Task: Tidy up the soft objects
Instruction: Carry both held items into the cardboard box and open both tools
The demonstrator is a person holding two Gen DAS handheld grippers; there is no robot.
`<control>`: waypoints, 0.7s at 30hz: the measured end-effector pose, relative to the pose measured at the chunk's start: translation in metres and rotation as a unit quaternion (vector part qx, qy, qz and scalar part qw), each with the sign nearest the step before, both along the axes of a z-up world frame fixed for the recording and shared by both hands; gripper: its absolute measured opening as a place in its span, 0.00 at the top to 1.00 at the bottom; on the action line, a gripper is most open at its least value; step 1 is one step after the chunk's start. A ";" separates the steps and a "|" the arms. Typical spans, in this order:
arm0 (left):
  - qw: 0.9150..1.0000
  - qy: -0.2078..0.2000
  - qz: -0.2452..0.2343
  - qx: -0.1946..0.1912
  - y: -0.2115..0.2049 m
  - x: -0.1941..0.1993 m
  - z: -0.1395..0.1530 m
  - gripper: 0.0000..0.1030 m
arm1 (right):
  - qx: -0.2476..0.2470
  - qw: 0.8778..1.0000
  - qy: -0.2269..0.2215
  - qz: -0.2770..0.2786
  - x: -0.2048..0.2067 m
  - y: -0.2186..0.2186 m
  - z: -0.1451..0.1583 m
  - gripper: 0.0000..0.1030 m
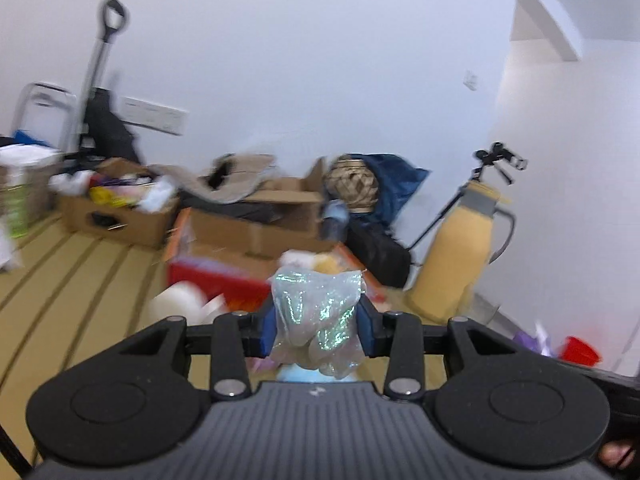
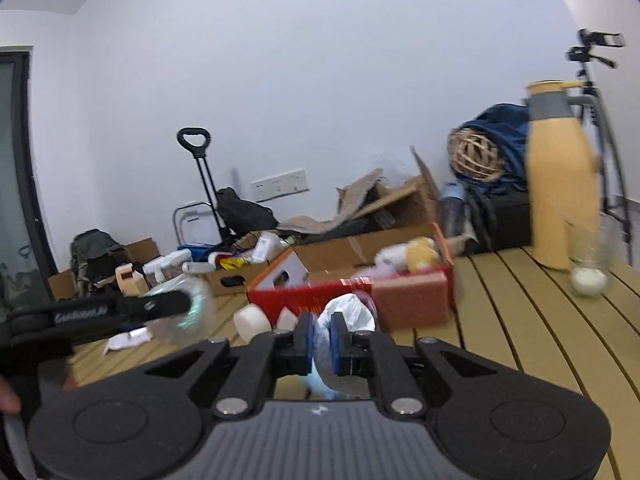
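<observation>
Left wrist view: sits just behind its own jaws, looks forward slightly downward over the slatted wooden table (image 1: pixel 80 264) toward the white wall (image 1: pixel 320 80).

Right wrist view: same mounting, same general heading, from further right.

Shared in both: open red cardboard box (image 1: pixel 216 276) (image 2: pixel 412 300), tall yellow flask (image 1: pixel 460 248) (image 2: pixel 558 184), woven rattan ball (image 1: pixel 352 186) (image 2: pixel 476 154).
</observation>
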State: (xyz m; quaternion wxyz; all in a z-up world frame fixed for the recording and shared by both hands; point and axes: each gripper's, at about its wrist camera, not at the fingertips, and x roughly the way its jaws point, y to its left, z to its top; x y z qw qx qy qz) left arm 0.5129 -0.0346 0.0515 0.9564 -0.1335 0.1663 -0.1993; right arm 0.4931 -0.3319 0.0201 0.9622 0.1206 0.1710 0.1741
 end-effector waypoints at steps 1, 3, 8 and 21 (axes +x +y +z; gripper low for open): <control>1.000 0.004 -0.004 0.000 -0.004 0.022 0.006 0.61 | -0.003 1.000 0.000 0.007 0.019 0.000 0.005 0.92; 1.000 0.011 -0.018 0.016 -0.017 0.070 0.015 0.60 | -0.012 1.000 0.009 0.023 0.071 -0.001 0.012 0.92; 0.995 0.084 -0.035 0.046 -0.048 0.205 0.012 0.60 | 0.004 0.995 0.092 0.044 0.220 -0.008 0.007 0.91; 0.965 0.254 -0.014 0.069 -0.075 0.373 -0.079 0.31 | -0.038 0.973 0.225 0.021 0.375 0.002 -0.060 0.72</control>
